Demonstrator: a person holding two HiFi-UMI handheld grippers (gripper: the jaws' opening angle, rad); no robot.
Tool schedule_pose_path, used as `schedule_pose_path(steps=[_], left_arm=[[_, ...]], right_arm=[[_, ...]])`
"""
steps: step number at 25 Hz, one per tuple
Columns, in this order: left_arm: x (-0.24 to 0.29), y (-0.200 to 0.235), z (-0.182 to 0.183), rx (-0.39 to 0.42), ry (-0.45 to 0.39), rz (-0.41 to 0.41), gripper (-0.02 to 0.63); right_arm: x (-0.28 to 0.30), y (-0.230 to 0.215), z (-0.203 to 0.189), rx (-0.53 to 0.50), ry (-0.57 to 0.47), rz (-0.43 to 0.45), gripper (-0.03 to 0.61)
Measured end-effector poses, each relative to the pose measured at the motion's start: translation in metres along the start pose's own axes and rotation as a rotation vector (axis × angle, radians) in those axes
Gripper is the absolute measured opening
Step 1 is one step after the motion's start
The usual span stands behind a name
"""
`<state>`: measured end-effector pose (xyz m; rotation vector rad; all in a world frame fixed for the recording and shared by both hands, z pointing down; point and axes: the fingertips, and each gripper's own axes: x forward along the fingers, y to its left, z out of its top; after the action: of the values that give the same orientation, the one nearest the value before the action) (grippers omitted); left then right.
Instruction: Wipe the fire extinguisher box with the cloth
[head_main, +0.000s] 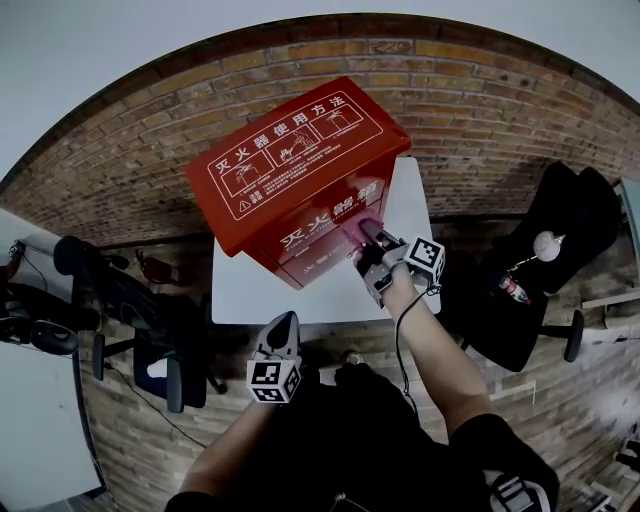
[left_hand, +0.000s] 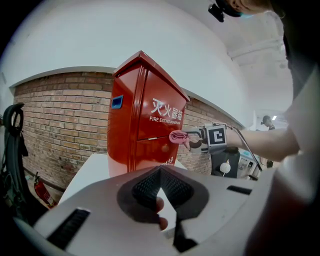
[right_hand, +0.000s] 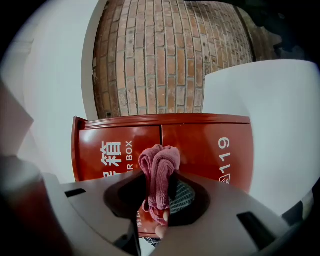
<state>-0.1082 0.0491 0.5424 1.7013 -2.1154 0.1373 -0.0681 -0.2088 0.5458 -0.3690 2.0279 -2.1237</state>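
- Well, the red box (head_main: 300, 170) stands upright on a white table (head_main: 240, 290), toward the far side by the brick wall (head_main: 500, 110). Its sloped lid carries white instruction panels, and the front has white characters, "FIRE EXTINGUISHER BOX" and "119".
- My cloth (head_main: 367, 233) is pink and bunched. It is at the box's front face, right of the white characters and about halfway up. In the left gripper view the cloth (left_hand: 177, 136) looks to be touching the face at the thin horizontal seam.
- My right gripper (head_main: 366, 244) is clenched on the cloth. In its own view the jaws pinch the cloth's (right_hand: 159, 172) lower part, and a folded wad stands up past the tips in front of the box (right_hand: 200, 145).
- From the left side, I can see the right gripper (left_hand: 192, 137) reaching in level, with its marker cube behind it.
- My left gripper (head_main: 284, 325) has its jaws closed together with nothing between them. It is low at the table's near edge, well apart from the box, and it points toward it.
- In the left gripper (left_hand: 160, 172) view, the box (left_hand: 145, 115) rises ahead, with the table (left_hand: 90, 170) under it.
- Black office chairs stand either side of the table — one on the left (head_main: 150, 330), one on the right (head_main: 540, 260).
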Motion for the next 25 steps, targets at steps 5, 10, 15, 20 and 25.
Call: schedule_pose_path(steps=[5, 10, 15, 20, 25], left_arm=[[0.001, -0.001, 0.002, 0.001, -0.003, -0.005, 0.029], [-0.001, -0.001, 0.003, 0.004, -0.007, -0.009, 0.029], [-0.004, 0.001, 0.004, -0.004, -0.009, -0.001, 0.029], [-0.008, 0.002, 0.003, -0.016, -0.010, 0.003, 0.029], [-0.013, 0.002, -0.001, -0.028, -0.010, 0.011, 0.029]], right_arm=[[0.000, 0.021, -0.004, -0.017, 0.014, 0.027, 0.107], [-0.001, 0.038, -0.008, -0.032, 0.022, 0.048, 0.107], [-0.003, 0.058, -0.012, -0.044, 0.018, 0.071, 0.107], [-0.004, 0.072, -0.013, -0.042, 0.018, 0.099, 0.107], [-0.006, 0.088, -0.015, -0.040, 0.020, 0.128, 0.107]])
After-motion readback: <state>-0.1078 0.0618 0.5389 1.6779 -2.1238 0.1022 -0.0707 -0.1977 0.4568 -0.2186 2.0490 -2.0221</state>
